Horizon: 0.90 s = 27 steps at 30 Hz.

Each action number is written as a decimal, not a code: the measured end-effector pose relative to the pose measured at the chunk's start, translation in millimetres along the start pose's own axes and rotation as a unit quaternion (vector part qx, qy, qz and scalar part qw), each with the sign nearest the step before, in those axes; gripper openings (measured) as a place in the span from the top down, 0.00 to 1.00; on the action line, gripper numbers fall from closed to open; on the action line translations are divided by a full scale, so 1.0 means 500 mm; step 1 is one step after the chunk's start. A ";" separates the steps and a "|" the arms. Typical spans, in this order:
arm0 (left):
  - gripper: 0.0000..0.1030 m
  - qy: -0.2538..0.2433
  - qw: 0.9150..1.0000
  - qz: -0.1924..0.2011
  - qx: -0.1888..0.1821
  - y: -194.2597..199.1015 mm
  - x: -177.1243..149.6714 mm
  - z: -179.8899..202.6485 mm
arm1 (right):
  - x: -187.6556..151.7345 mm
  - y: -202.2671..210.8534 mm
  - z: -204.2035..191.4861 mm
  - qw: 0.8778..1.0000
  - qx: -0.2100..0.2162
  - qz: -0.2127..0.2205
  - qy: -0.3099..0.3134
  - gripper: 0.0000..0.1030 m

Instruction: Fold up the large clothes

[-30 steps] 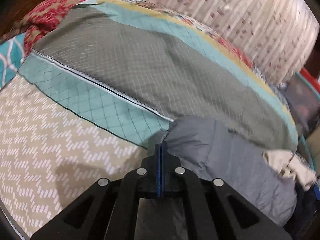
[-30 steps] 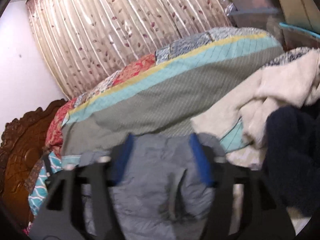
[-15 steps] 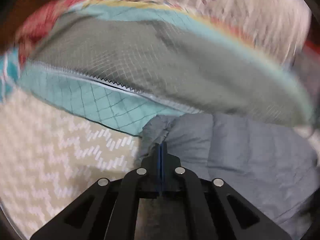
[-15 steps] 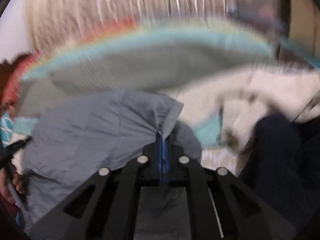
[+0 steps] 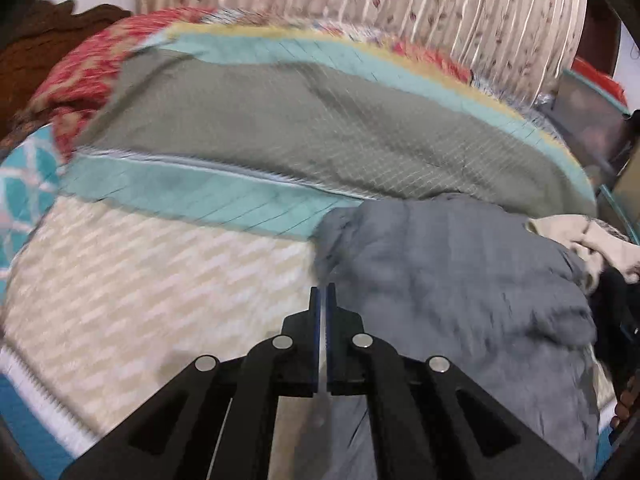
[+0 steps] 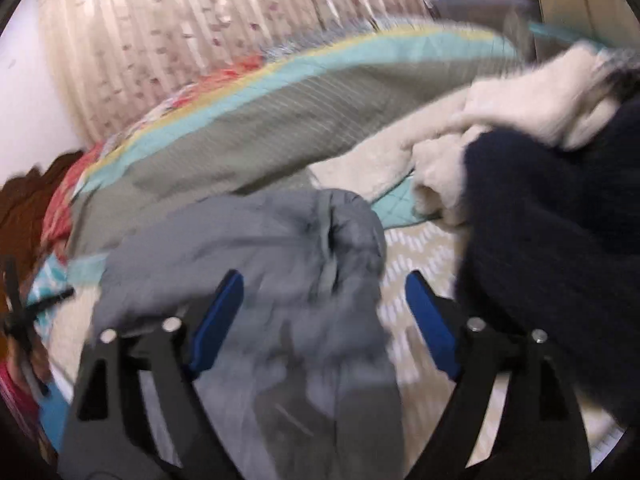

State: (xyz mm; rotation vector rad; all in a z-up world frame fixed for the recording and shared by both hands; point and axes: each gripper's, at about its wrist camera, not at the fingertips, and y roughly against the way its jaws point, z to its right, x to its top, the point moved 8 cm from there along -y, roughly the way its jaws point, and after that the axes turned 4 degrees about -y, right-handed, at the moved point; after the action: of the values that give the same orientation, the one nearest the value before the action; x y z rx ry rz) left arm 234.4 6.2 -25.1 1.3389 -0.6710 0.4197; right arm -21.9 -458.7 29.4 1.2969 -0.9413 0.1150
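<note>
Right gripper has let go: half a second ago its blue pads were clamped on an edge of the grey garment, now they stand wide apart with the cloth lying loose between and ahead of them. Left gripper was pinched on a bunched corner of the same garment; now its jaws are nearly closed, a thin slit showing between them, and no cloth visibly caught. Garment edge sits just ahead and to the right of the left tips, touching or nearly so; blur, cannot tell which.

Judgement: garment just laid down on the patterned bedsheet, a placement or spread step finished, folding itself still to do.

Grey garment spreads rightward from the left jaws, rumpled, its far edge up against the teal-and-grey quilt. From the right jaws, a cream garment and a dark navy garment lie off to the right, beyond the outer pad.
</note>
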 end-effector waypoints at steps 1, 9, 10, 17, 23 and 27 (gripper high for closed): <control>0.76 0.002 1.000 -0.013 -0.002 0.044 -0.047 -0.026 | -0.026 0.026 0.003 1.000 0.006 -0.009 0.005 0.21; 0.76 0.095 0.981 -0.153 -0.064 0.209 -0.415 -0.096 | -0.315 0.242 0.060 0.991 -0.008 -0.124 0.056 0.21; 0.76 0.107 0.978 -0.162 -0.072 0.227 -0.454 -0.089 | -0.337 0.255 0.078 0.990 -0.013 -0.131 0.053 0.21; 0.75 0.099 0.969 -0.198 -0.105 0.259 -0.592 -0.007 | -0.471 0.318 0.112 0.984 0.028 -0.173 0.002 0.21; 0.75 0.038 0.966 -0.236 -0.097 0.250 -0.662 0.037 | -0.572 0.313 0.076 0.967 0.105 -0.228 -0.043 0.52; 0.79 0.089 0.954 -0.232 -0.168 0.287 -0.649 0.043 | -0.561 0.341 0.042 0.958 0.173 -0.216 -0.075 0.93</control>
State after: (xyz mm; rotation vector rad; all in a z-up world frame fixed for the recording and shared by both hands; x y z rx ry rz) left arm -102.7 45.1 -130.2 1.0740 -0.2453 0.0381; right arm -308.0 -304.7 -22.2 1.8318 -0.7636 -0.1696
